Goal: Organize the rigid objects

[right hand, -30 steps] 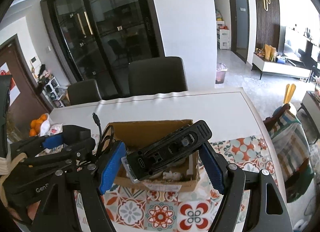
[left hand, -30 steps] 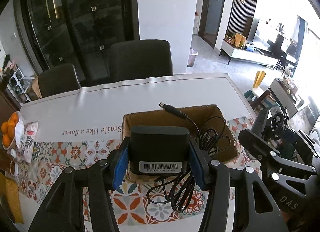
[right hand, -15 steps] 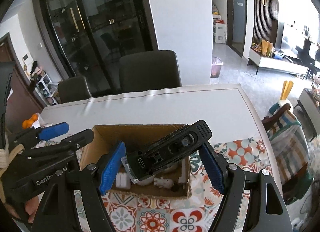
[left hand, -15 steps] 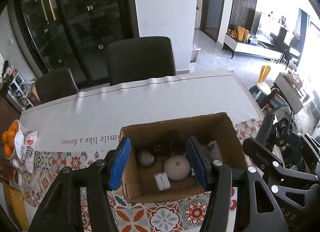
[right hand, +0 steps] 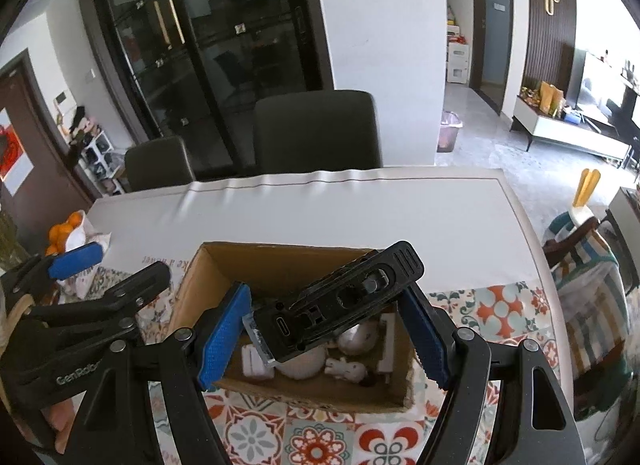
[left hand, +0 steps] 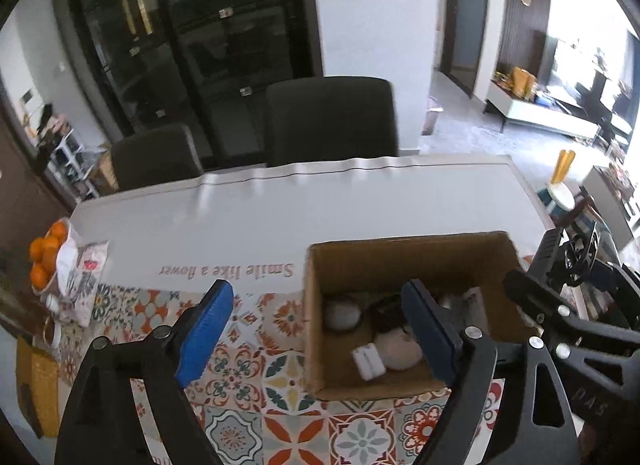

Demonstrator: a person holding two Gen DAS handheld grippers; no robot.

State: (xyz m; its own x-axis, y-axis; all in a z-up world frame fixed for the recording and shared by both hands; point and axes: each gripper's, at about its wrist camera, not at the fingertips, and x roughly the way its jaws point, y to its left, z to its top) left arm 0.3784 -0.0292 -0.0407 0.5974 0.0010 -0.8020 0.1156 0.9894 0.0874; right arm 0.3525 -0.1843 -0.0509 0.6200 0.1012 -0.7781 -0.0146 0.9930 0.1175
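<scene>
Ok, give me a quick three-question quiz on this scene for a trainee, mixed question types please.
1. True or false: the right claw holds a black device over the cardboard box.
2. Multiple choice: what is between the pads of the left claw? A) a black adapter B) nothing C) an orange
3. Fill in: the oranges sit at the table's ____ edge in the left wrist view.

Key: 1 true; 2 B, its jaws are opening with nothing between them; 3 left.
</scene>
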